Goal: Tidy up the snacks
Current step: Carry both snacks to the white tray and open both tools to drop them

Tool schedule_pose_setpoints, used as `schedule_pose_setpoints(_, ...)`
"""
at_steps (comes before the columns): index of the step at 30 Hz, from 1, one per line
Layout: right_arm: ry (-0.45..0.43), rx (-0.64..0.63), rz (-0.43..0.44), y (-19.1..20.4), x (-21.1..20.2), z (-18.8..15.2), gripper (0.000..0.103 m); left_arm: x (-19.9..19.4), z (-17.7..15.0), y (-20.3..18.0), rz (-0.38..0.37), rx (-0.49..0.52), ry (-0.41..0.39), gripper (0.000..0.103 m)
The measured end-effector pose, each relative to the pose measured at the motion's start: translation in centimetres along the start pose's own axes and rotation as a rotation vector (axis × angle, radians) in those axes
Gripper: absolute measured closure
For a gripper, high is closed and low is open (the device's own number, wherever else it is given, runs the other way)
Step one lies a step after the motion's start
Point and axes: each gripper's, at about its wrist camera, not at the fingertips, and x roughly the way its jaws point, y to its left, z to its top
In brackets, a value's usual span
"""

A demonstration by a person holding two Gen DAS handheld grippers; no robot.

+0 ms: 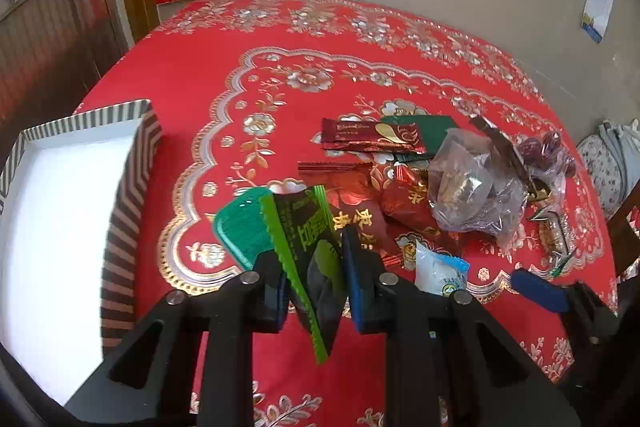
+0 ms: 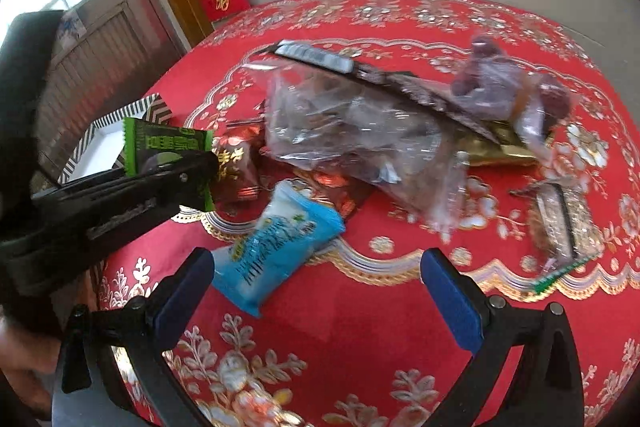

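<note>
My left gripper point(image 1: 316, 267) is shut on a green-and-black snack packet point(image 1: 312, 239), which stands on edge between the blue pads, off the red tablecloth. The right wrist view shows the same packet point(image 2: 168, 147) in the left gripper point(image 2: 196, 167), in front of the striped box point(image 2: 154, 107). That box point(image 1: 132, 163), white inside, lies to the left of the held packet. My right gripper point(image 2: 316, 291) is open above the cloth. A blue-and-white packet point(image 2: 276, 251) lies just beyond its left pad point(image 2: 184, 291), untouched.
A snack pile fills the table's middle: a clear plastic bag point(image 1: 468, 183), a dark red bar packet point(image 1: 372, 135), a green packet point(image 1: 436, 135), shiny red packets point(image 1: 404, 203) and a bag of dark red fruit point(image 2: 504, 87). A seed bar point(image 2: 560, 223) lies at the right.
</note>
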Motion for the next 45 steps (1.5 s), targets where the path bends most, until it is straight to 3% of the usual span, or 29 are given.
schedule_pose_setpoints(4, 0.022, -0.033, -0.015, 0.7, 1.1, -0.4, 0.006, -0.9, -0.1, 0.6, -0.002, -0.004, -0.011, 0.078)
schedule_pose_setpoints(7, -0.008, -0.067, -0.034, 0.7, 0.8, -0.5, 0.035, -1.4, -0.2, 0.7, -0.008, -0.013, -0.016, 0.078)
schedule_pose_setpoints(9, -0.008, -0.062, -0.002, 0.4, 0.5, -0.5, 0.056, -1.5, -0.5, 0.7, -0.014, -0.012, -0.017, 0.078)
schedule_pose_setpoints(12, -0.002, -0.059, 0.032, -0.1, 0.3, -0.6, 0.069, -1.6, -0.8, 0.6, -0.021, -0.014, -0.010, 0.078)
schedule_pose_setpoints(25, -0.023, -0.091, 0.122, 0.3, -2.7, -2.4, 0.071, -3.5, -2.1, -0.1, -0.013, 0.010, -0.037, 0.078)
schedule_pose_setpoints(40, -0.032, -0.079, 0.131, -0.2, -3.7, -2.8, 0.071, -1.2, -2.1, 0.2, -0.061, -0.020, 0.027, 0.078)
schedule_pose_setpoints(45, -0.040, -0.096, 0.118, -0.1, -4.1, -2.7, 0.071, -1.5, -2.4, 0.5, -0.074, -0.039, 0.018, 0.083)
